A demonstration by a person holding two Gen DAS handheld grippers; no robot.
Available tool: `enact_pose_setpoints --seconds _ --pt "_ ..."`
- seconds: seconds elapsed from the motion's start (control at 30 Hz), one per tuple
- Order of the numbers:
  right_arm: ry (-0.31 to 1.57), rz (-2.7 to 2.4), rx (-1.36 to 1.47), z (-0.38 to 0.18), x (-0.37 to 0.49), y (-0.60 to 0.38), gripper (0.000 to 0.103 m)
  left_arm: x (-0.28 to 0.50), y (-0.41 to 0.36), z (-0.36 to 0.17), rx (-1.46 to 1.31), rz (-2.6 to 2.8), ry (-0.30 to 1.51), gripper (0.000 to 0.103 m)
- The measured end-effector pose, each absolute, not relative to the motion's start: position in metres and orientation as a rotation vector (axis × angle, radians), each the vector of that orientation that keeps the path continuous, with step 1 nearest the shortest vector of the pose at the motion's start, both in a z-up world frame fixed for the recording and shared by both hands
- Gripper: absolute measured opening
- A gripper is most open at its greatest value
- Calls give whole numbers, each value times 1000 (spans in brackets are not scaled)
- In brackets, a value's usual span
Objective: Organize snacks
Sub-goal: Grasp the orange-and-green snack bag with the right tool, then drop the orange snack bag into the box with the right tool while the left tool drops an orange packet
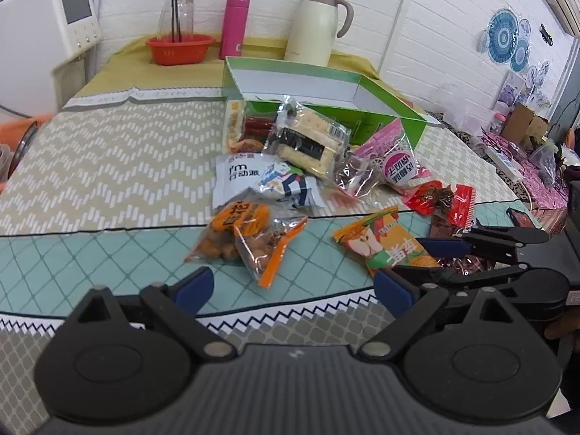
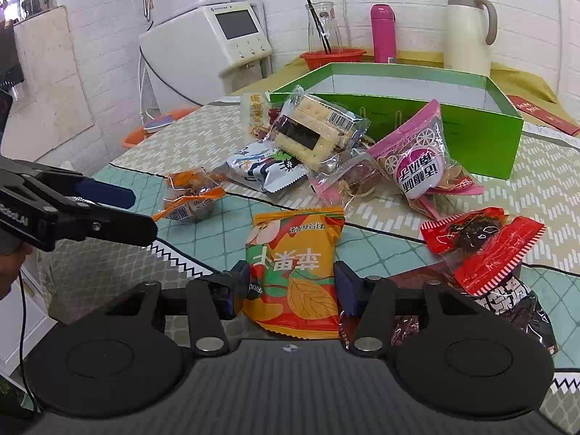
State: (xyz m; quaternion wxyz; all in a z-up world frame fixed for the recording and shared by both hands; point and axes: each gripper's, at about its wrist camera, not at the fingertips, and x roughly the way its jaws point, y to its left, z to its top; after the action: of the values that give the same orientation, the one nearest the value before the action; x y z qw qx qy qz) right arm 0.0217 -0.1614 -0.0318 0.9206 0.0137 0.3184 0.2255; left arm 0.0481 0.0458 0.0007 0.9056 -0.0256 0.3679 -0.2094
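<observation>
Two grippers low over table, right gripper (image 2: 291,286) fingers straddling orange snack packet (image 2: 294,272), left gripper (image 1: 293,286) fingers apart

Snack packets (image 1: 290,166) lie heaped before the green box (image 1: 326,87) on the tablecloth (image 1: 108,166).

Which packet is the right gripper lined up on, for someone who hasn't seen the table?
Start at the green box at the back of the table and come toward the near edge, past the snack pile. The apple-chip packet lies flat on the teal cloth between the open right gripper fingers. Only it is orange with a cartoon apple and leaf.
</observation>
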Motion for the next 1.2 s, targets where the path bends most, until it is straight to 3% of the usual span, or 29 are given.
enact_pose_setpoints --seconds 0.13,0.43,0.6,0.7,0.73,0.77,0.83,0.93,1.2 --pt "649 477 0 -30 15 -155 103 69 50 1 -79 -396 764 94" --pt "661 457 -9 -34 24 -148 103 103 45 -12 -62 -374 795 93" --pt "670 464 -10 -35 27 -146 103 103 48 -10 -42 -395 794 80" --pt "664 458 -30 -37 28 -143 103 110 47 -15 -19 -374 808 88" --pt "659 454 -37 -38 28 -142 103 112 47 -17 -18 -375 818 86" --pt "654 454 -41 -38 27 -142 103 114 46 -19 -23 -398 832 77" --pt "641 446 -60 -39 26 -142 87 113 44 -21 -16 -417 827 74" --pt "639 455 -44 -37 27 -145 80 108 41 -19 -4 -427 820 71" --pt "582 458 -18 -19 23 -150 77 92 42 4 -8 -445 754 60"
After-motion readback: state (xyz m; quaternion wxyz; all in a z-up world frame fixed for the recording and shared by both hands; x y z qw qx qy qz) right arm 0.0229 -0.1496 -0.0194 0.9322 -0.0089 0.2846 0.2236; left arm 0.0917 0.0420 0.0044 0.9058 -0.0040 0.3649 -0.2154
